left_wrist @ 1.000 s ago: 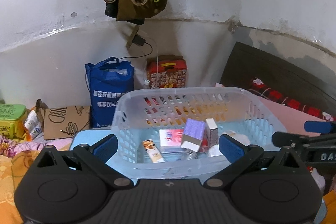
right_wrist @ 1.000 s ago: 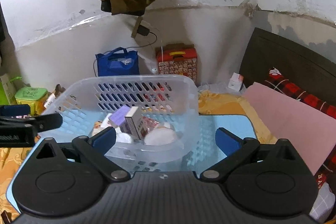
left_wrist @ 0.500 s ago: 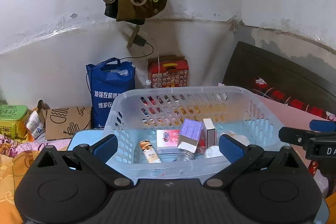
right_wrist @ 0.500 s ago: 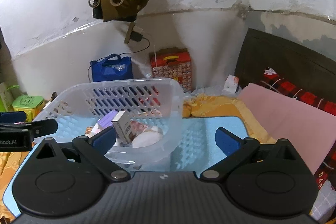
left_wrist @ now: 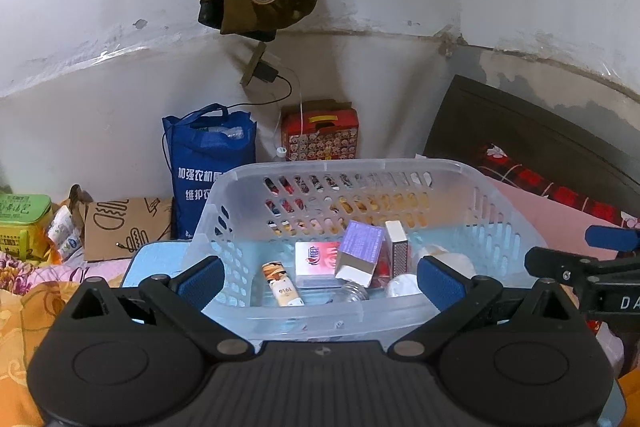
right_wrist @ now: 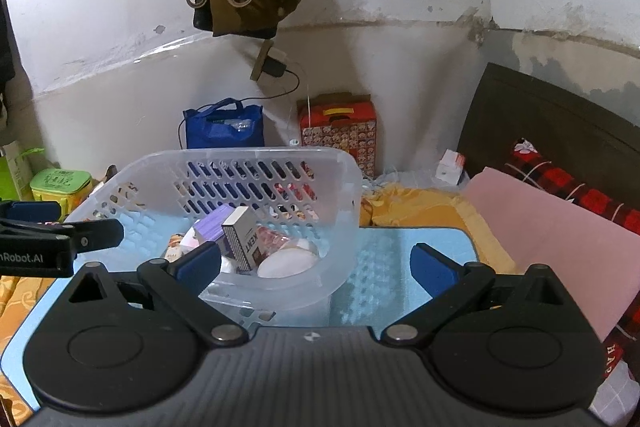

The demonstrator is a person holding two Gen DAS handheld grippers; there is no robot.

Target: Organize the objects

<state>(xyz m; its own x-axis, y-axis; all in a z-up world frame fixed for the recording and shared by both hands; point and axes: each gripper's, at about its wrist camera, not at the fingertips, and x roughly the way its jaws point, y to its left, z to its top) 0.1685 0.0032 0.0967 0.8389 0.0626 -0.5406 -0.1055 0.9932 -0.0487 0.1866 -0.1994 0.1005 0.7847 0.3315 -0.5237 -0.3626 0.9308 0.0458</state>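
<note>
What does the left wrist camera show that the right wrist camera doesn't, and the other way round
Only the left wrist view shows the brown cardboard sheet and the small orange-capped tube inside the basket. Only the right wrist view shows the small white box by the headboard and the KENT lettering on the upright carton. Both show the clear basket, purple box, blue bag, red carton, and both grippers open.

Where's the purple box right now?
The purple box sits inside the clear basket, mid-frame in the left wrist view, leaning against the matchbox-like carton on its right, with the red-and-white pack to its left.
</note>
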